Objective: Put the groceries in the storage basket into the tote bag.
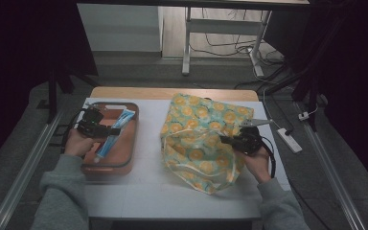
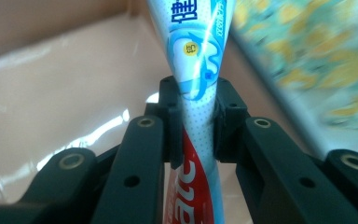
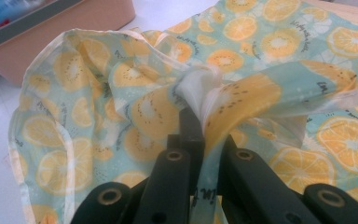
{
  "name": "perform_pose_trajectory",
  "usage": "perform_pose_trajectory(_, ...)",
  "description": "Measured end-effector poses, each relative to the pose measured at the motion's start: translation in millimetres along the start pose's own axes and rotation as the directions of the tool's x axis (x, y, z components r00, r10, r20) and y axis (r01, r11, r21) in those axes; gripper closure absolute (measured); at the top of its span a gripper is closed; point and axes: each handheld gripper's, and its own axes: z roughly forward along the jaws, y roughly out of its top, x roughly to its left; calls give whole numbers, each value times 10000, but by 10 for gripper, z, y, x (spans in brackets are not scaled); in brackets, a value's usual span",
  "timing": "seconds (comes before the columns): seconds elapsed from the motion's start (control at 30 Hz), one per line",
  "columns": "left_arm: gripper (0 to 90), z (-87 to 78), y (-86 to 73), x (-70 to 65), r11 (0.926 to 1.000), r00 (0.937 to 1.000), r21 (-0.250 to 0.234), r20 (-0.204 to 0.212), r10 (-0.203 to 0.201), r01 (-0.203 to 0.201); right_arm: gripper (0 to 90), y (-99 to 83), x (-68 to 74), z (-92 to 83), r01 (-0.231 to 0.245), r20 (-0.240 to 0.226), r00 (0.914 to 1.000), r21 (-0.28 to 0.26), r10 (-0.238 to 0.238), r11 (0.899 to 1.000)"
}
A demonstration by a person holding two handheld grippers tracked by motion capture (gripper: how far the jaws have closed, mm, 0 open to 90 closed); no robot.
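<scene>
One toothpaste tube (image 1: 116,132), one brown tray (image 1: 127,160), one orange-print bag (image 1: 199,139) and two claws.

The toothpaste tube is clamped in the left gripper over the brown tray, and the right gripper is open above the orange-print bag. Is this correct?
Not entirely. The right gripper is not open: the right gripper view shows its jaws shut on a bunched fold of the orange-print bag. The rest holds: the left gripper clamps the toothpaste tube over the brown tray.

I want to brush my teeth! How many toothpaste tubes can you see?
1. The tube is over the tray, pinched in the left gripper. Others may hide inside the bag.
</scene>
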Motion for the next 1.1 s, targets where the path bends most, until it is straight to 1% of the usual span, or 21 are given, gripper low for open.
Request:
perform_pose_trajectory(0.1, 758, -69, 32, -82, 9990, 9995, -425, 276, 159, -147, 894, 0, -1, -2, -2, 3, 10000, -16, 2, 10000)
perform_pose_trajectory(0.2, 758, -120, 55, -154, 9966, 9991, -760, 260, 329, -308, 894, 1, -2, -8, 7, 20, 10000, -36, -7, 10000)
perform_pose_trajectory(0.23, 759, -144, 62, -178, 9954, 9988, -898, 335, 371, -339, 894, 3, 1, -10, 21, 20, 10000, -50, -21, 10000)
perform_pose_trajectory(0.3, 759, -204, 76, -227, 9912, 9978, -1259, 475, 471, -408, 894, 6, 6, -13, 56, -3, 10000, -78, -56, 10000)
perform_pose_trajectory(0.37, 759, -278, 87, -291, 9831, 9965, -1760, 566, 621, -512, 894, 8, 11, -13, 56, -9, 10000, -79, -56, 10000)
perform_pose_trajectory(0.4, 759, -319, 95, -321, 9793, 9951, -1954, 707, 685, -536, 894, 8, 12, -12, 59, -13, 10000, -76, -59, 10000)
perform_pose_trajectory(0.5, 759, -406, 118, -426, 9687, 9875, -2374, 1195, 1032, -725, 894, 9, 11, -6, 36, -17, 10000, -84, -36, 10000)
perform_pose_trajectory(0.6, 758, -429, 152, -555, 9613, 9777, -2565, 1532, 1435, -1009, 894, 11, 13, -2, 49, -19, 10000, -89, -49, 9999)
perform_pose_trajectory(0.63, 758, -428, 164, -598, 9595, 9740, -2604, 1658, 1542, -1076, 894, 11, 14, -1, 58, -25, 10000, -99, -58, 9999)
perform_pose_trajectory(0.7, 758, -414, 195, -683, 9549, 9629, -2712, 2016, 1794, -1211, 894, 12, 19, 0, 54, -32, 10000, -124, -54, 9999)
perform_pose_trajectory(0.77, 758, -387, 223, -747, 9530, 9539, -2744, 2284, 1948, -1289, 894, 14, 22, -3, 62, -24, 10000, -104, -62, 9999)
perform_pose_trajectory(0.8, 758, -365, 241, -788, 9523, 9500, -2719, 2352, 2054, -1386, 894, 15, 22, -3, 67, -30, 10000, -111, -67, 9999)
perform_pose_trajectory(0.87, 758, -308, 278, -866, 9514, 9450, -2622, 2365, 2259, -1619, 894, 16, 23, 1, 56, -61, 10000, -127, -57, 9999)
perform_pose_trajectory(0.97, 758, -194, 336, -968, 9518, 9359, -2412, 2490, 2493, -1894, 894, 16, 27, 6, 69, -58, 10000, -118, -70, 9999)
perform_pose_trajectory(1.03, 758, -124, 363, -1035, 9519, 9318, -2307, 2544, 2588, -2014, 894, 19, 30, 3, 76, -45, 10000, -145, -76, 9999)
perform_pose_trajectory(1.1, 758, -37, 391, -1122, 9503, 9241, -2149, 2621, 2782, -2251, 894, 27, 36, 0, 18, -71, 10000, -228, -19, 9997)
